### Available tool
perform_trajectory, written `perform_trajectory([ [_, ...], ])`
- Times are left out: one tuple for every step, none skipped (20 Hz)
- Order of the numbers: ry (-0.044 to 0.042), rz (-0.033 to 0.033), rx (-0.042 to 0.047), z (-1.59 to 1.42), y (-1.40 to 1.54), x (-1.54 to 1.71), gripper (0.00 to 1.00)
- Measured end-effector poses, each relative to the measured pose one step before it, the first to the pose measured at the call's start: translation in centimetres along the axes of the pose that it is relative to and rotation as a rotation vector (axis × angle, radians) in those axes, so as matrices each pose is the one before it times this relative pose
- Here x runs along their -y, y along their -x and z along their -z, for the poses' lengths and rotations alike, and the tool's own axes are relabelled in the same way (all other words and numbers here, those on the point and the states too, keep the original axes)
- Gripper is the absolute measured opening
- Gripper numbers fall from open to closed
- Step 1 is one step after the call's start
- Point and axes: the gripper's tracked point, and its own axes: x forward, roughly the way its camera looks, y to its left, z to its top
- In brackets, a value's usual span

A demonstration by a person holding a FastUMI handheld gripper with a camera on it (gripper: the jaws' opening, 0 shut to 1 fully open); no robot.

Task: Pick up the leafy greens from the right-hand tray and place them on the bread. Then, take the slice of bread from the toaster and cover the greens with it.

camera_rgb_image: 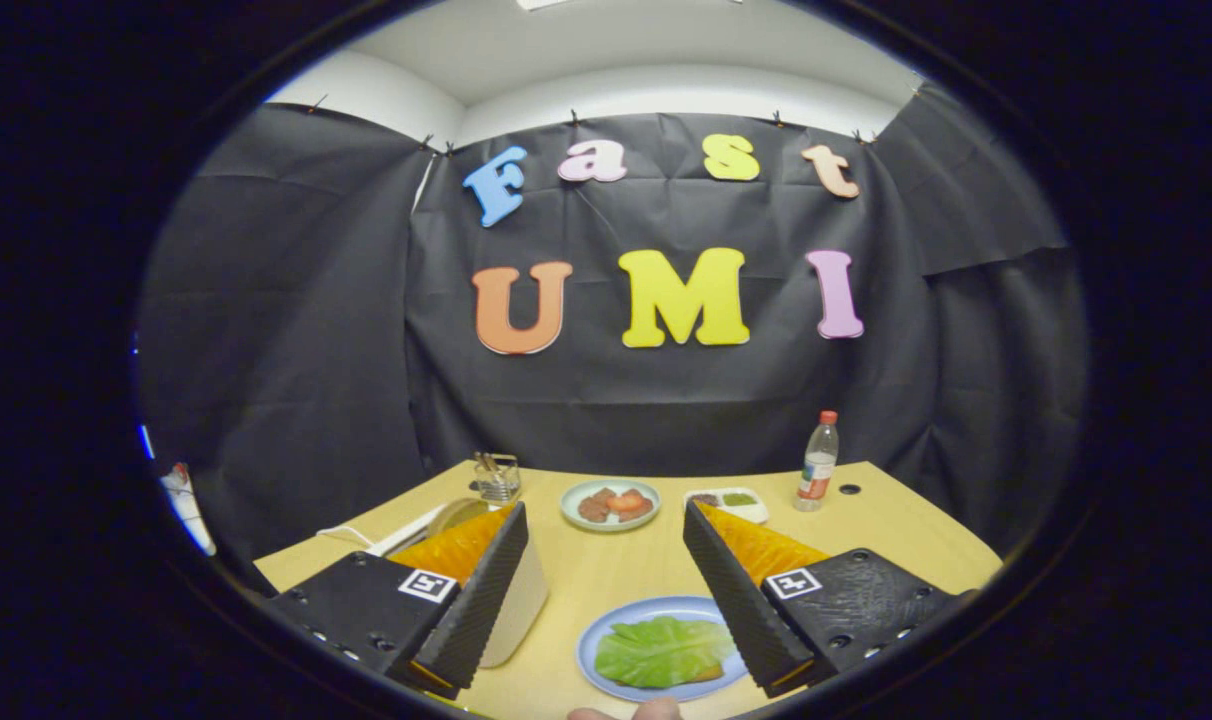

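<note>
Jaws spread, empty; leafy greens flat on bread, long axis crosswise between them

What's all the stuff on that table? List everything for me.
Table: one, light wood, under everything.
Blue plate: one, pale blue, between the fingers, near the camera.
Greens: one leaf, green, lying on bread on the blue plate.
Bread: one slice, tan, edge peeking out under the greens.
Toaster: one, cream, beside the left finger, mostly hidden.
Round plate: one, pale, beyond the fingers, holding red and brown food.
Tray: one, white, right of the round plate, holding green and dark bits.
Bottle: one, clear with red cap, upright right of the tray.
Wire holder: one, metal, far left.
Gripper: one, fingers open, holding nothing, above the blue plate.
</note>
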Motion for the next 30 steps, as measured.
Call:
perform_trajectory([
  [0.00394,-0.01305,-0.00262,-0.026,-0.434,-1.384,0.96],
  [0.00353,-0.01179,-0.00538,0.052,-0.397,-1.413,0.96],
  [0.0056,-0.00849,-0.01014,0.379,-0.654,-1.23,0.96],
  [0.00363,-0.00578,-0.01088,0.366,-0.577,-1.165,0.96],
  [0.0027,-0.0049,-0.01358,0.498,-0.782,-1.073,0.96],
  [0.00322,-0.0003,-0.01177,0.483,-0.594,-0.915,0.96],
  [-0.00057,-0.00019,-0.00727,0.393,-0.535,-0.725,0.96],
  [-0.0008,0.00195,-0.00755,0.376,-0.342,-0.699,0.96],
  [-0.00083,0.00259,-0.00649,0.456,-0.658,-0.659,0.96],
  [0.00015,0.00423,-0.00583,0.412,-0.425,-0.501,0.96],
  [0.00444,0.00905,-0.0074,0.393,-0.781,-0.25,0.96],
  [0.0046,0.0128,-0.0108,0.407,-0.624,-0.149,0.96],
  [0.00055,0.01428,-0.01421,0.615,-0.708,-0.084,0.96],
  [-0.00493,0.01305,-0.0158,0.436,-0.592,-0.054,0.96],
  [-0.00695,0.01153,-0.01359,0.441,-0.731,0.001,0.96],
  [-0.00428,0.01599,-0.01612,0.377,-0.572,0.039,0.96],
  [-0.00202,0.01365,-0.01595,0.365,-0.637,0.071,0.96],
  [-0.00396,0.00717,-0.01223,0.273,-0.485,0.036,0.96],
  [-0.00304,0.0033,-0.0118,0.297,-0.555,-0.075,0.96],
  [-0.00515,0.00673,-0.00887,0.225,-0.392,-0.044,0.96],
  [-0.00574,0.0,-0.0102,0.291,-0.346,-0.077,0.93],
  [-0.00622,0.00161,-0.01028,0.155,-0.242,-0.107,0.89],
  [-0.0032,-0.00059,-0.00802,0.209,-0.208,-0.112,0.86],
  [0.00002,-0.0001,-0.00447,0.05,-0.102,-0.171,0.74],
  [0.00136,0.00228,-0.00467,0.092,-0.098,0.08,0.62],
  [-0.00236,0.0005,-0.0041,0.04,-0.09,-0.017,0.5],
  [0.0003,0.0002,-0.0015,0.075,-0.111,-0.059,0.39],
  [-0.00225,0.0076,-0.00132,0.071,0.14,0.222,0.27],
  [-0.00524,-0.00903,0.00135,-0.141,0.008,-0.148,0.15],
  [-0.00606,-0.0086,0.0071,-0.09,0.059,-0.009,0.11],
])
